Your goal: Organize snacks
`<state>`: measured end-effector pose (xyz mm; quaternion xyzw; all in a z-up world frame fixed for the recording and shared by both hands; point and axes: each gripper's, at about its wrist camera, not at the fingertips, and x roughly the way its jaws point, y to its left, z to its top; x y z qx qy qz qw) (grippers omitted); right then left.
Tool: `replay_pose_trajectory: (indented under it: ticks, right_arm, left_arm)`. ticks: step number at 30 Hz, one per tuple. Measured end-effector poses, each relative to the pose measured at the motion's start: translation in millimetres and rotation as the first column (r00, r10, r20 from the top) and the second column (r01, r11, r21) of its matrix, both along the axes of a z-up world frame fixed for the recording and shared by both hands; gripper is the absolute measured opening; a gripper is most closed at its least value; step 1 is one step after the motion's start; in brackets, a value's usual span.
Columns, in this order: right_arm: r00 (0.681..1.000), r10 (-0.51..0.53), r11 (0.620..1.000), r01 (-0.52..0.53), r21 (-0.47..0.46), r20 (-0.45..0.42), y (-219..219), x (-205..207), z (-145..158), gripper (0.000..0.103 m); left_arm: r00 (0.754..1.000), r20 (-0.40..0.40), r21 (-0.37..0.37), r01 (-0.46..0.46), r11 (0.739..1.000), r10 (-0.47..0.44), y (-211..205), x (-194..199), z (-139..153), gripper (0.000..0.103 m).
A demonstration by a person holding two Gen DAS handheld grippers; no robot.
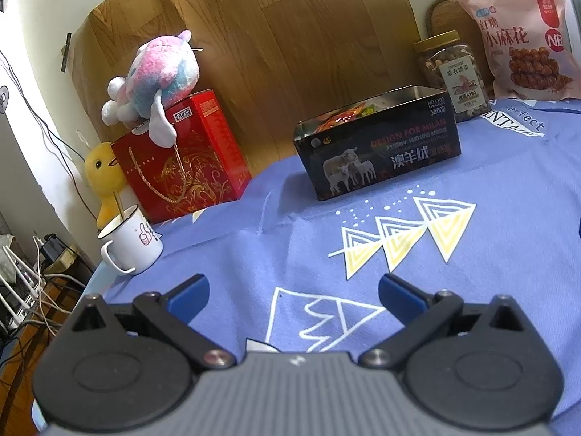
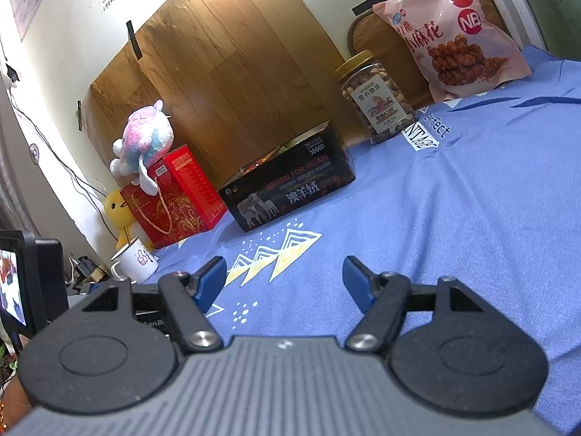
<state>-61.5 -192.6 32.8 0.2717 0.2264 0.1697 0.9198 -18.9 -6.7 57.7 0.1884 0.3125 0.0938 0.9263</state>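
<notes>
An open black tin (image 1: 381, 152) with sheep on its side stands on the blue cloth (image 1: 472, 290) and holds colourful snack packets (image 1: 345, 114). A clear nut jar (image 1: 452, 76) with a gold lid stands behind it to the right, next to a pink snack bag (image 1: 523, 40) leaning at the back. My left gripper (image 1: 294, 294) is open and empty, low over the cloth, well short of the tin. In the right wrist view the tin (image 2: 290, 185), jar (image 2: 377, 98) and bag (image 2: 457, 32) show too. My right gripper (image 2: 285, 283) is open and empty over the cloth.
A red gift box (image 1: 185, 156) with a plush toy (image 1: 156, 76) on top stands at the left. A yellow duck toy (image 1: 103, 178) and a white mug (image 1: 132, 243) sit near the table's left edge. Cables and routers lie below. A wood panel lines the back.
</notes>
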Motion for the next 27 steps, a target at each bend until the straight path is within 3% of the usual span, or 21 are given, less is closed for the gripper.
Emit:
replay_pose_trajectory:
  ticks: [27]
  right_arm:
    - [1.000,-0.001,1.000,0.001,0.002,-0.003,0.2,0.4,-0.9,0.073]
  left_arm:
    - [1.000,-0.025,-0.025,0.015,1.000,-0.015,-1.6,-0.1,-1.6,0.103]
